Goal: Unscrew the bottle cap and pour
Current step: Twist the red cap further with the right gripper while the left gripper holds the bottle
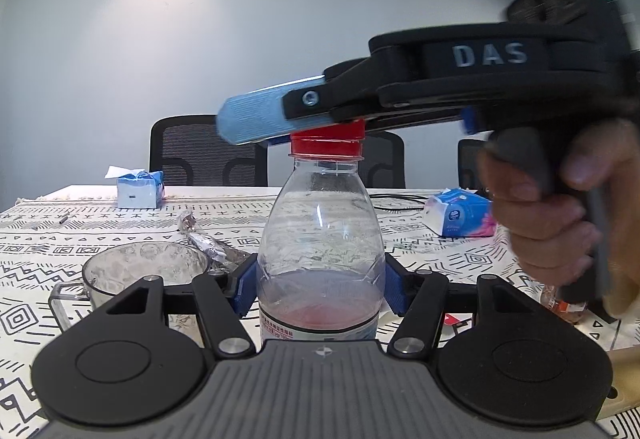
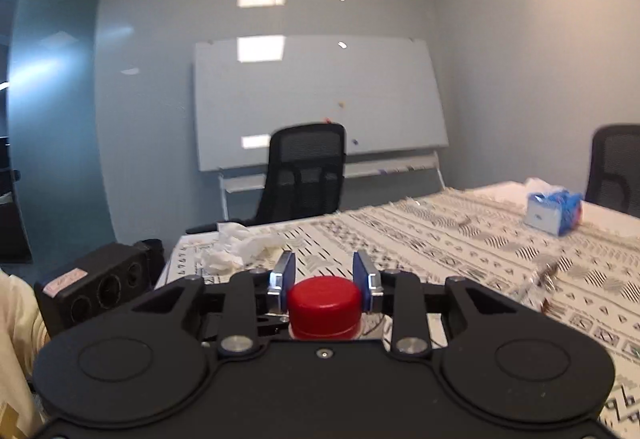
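Left gripper (image 1: 320,285) level, jaws clamped on the upright bottle (image 1: 320,239) w/ pink liquid. Right gripper (image 2: 325,275) comes in horizontal from the side — jaws clamped on the red cap (image 2: 324,302).

My left claw (image 1: 320,285) has its blue pads pressed on both sides of the clear plastic bottle (image 1: 320,243), upright, a little pink liquid at the bottom. Its red screw cap (image 1: 326,145) sits under my right claw (image 1: 260,121); light-blue finger lies across the cap top, motion-blurred, grip unclear. Clear glass mug (image 1: 140,273) on the black-and-white patterned tablecloth (image 1: 60,235), just left of the bottle. Crumpled foil (image 1: 204,241) behind the mug. Tissue box (image 1: 140,189) far left, tissue pack (image 1: 460,217) right.
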